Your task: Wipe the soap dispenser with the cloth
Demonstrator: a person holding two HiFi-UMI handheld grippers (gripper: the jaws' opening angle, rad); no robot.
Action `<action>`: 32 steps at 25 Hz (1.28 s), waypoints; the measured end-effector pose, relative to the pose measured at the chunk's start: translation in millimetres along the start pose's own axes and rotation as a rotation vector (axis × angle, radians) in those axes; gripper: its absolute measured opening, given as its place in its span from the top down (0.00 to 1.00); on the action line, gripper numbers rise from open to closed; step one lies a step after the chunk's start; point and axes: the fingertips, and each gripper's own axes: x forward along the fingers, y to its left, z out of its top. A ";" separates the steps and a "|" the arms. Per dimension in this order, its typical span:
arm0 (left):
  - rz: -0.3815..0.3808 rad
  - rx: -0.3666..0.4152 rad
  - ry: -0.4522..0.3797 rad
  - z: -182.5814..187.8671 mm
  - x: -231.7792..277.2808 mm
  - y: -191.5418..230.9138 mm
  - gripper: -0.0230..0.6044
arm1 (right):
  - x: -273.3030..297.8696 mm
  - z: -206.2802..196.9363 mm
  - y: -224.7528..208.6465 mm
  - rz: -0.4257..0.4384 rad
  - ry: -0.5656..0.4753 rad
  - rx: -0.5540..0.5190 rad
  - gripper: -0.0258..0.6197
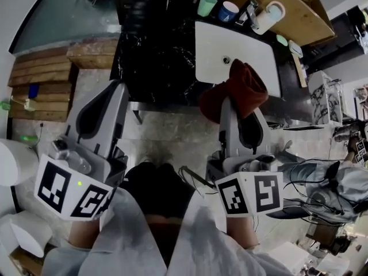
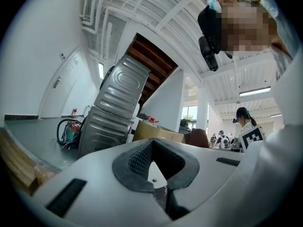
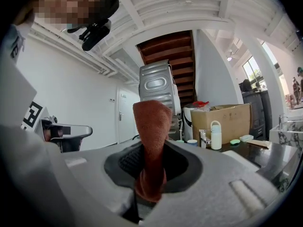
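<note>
A white soap dispenser stands at the back of the black counter, beside the faucet. My right gripper is shut on a red-brown cloth, which sticks up out of the jaws and flops over their tips. It hovers in front of the white sink, well short of the dispenser. My left gripper is held lower left, off the counter, jaws together with nothing between them.
A green cup and a blue cup stand left of the faucet. A cardboard box sits behind the dispenser. Wooden pallets lie at left. Cables and gear crowd the floor at right.
</note>
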 end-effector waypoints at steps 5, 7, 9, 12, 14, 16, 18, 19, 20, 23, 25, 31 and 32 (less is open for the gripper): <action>0.032 0.019 -0.020 4.0 2.7 -10.2 0.96 | 3.0 7.6 -5.8 0.048 -0.017 -0.007 0.84; 0.038 0.025 -0.025 5.9 3.5 -13.5 0.96 | 2.8 10.0 -7.6 0.058 -0.022 -0.010 0.84; 0.041 0.034 -0.031 9.0 4.6 -15.7 0.96 | 3.0 12.6 -8.3 0.067 -0.028 -0.014 0.84; 0.042 0.049 -0.036 12.5 6.0 -18.7 0.96 | 3.0 13.7 -8.5 0.079 -0.031 -0.014 0.84; 0.042 0.052 -0.039 14.1 6.8 -19.8 0.96 | 3.2 13.5 -8.2 0.085 -0.031 -0.014 0.84; 0.042 0.054 -0.039 15.3 7.7 -20.2 0.96 | 3.6 13.7 -8.0 0.089 -0.030 -0.013 0.84; 0.042 0.054 -0.038 15.5 8.5 -19.8 0.96 | 4.3 13.0 -7.7 0.091 -0.028 -0.013 0.84; 0.042 0.054 -0.038 15.2 8.8 -19.4 0.96 | 4.8 12.4 -7.7 0.092 -0.027 -0.012 0.84; 0.042 0.054 -0.037 14.9 9.2 -18.9 0.96 | 5.3 11.9 -7.8 0.092 -0.026 -0.012 0.84; 0.040 0.053 -0.038 14.5 10.7 -18.1 0.96 | 6.2 11.0 -8.2 0.090 -0.024 -0.013 0.84; 0.039 0.051 -0.037 13.8 11.2 -17.3 0.96 | 6.7 10.3 -7.6 0.091 -0.022 -0.015 0.84; 0.039 0.047 -0.034 11.9 11.5 -15.1 0.96 | 8.2 7.2 -5.5 0.102 -0.013 -0.013 0.84; 0.039 0.046 -0.034 11.6 11.5 -14.9 0.96 | 8.6 6.5 -5.8 0.101 -0.011 -0.011 0.84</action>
